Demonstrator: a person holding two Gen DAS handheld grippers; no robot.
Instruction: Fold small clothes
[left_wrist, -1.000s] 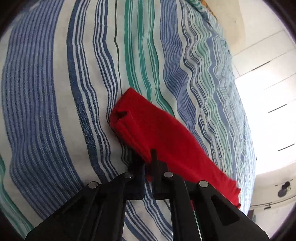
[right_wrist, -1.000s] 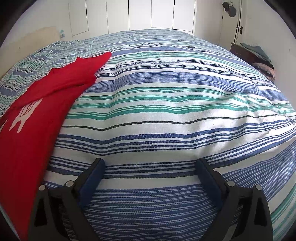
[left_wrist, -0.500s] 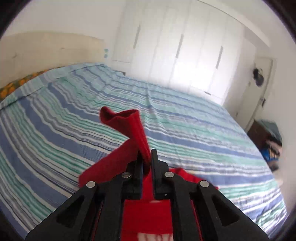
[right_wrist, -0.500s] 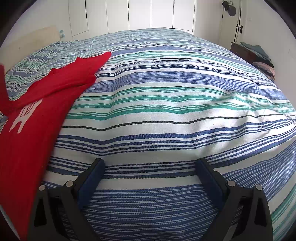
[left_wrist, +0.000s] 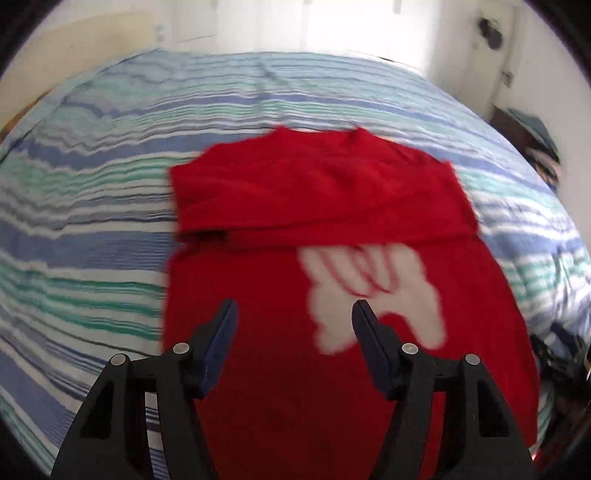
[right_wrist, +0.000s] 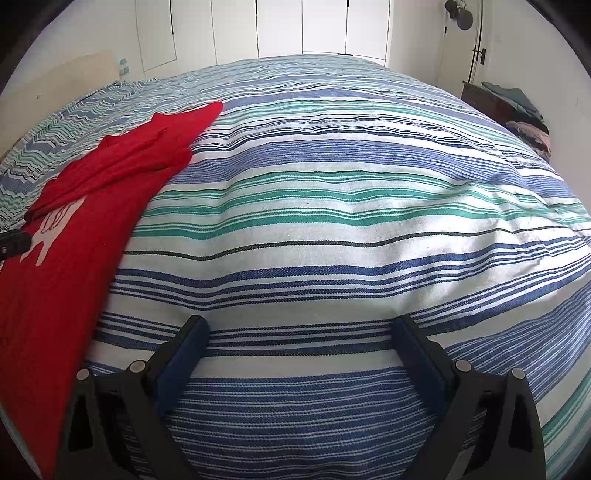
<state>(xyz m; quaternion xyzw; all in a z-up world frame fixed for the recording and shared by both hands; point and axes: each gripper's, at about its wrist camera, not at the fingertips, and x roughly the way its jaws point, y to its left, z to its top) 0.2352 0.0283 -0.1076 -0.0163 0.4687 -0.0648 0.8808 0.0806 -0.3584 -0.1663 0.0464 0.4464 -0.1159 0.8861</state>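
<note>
L claw (left_wrist: 293, 314): black plastic frame, two angular arms w/ triangular cut-outs near the base. Four round silver screw heads across the top, two per side. Fingers (left_wrist: 218, 341) are flat slabs, black outside w/ dark blue pads on the inner faces. Edges slightly blurred.

R claw (right_wrist: 301, 341): same build, matte black, angular arms w/ triangular cut-outs, four silver screw heads visible, two per side. Fingers (right_wrist: 181, 354) flat & straight, dark blue pads on inner faces, faint ribbed texture. A black tip of the L claw pokes in at the left edge of the R view. No cables, markings or sleeves visible.
</note>
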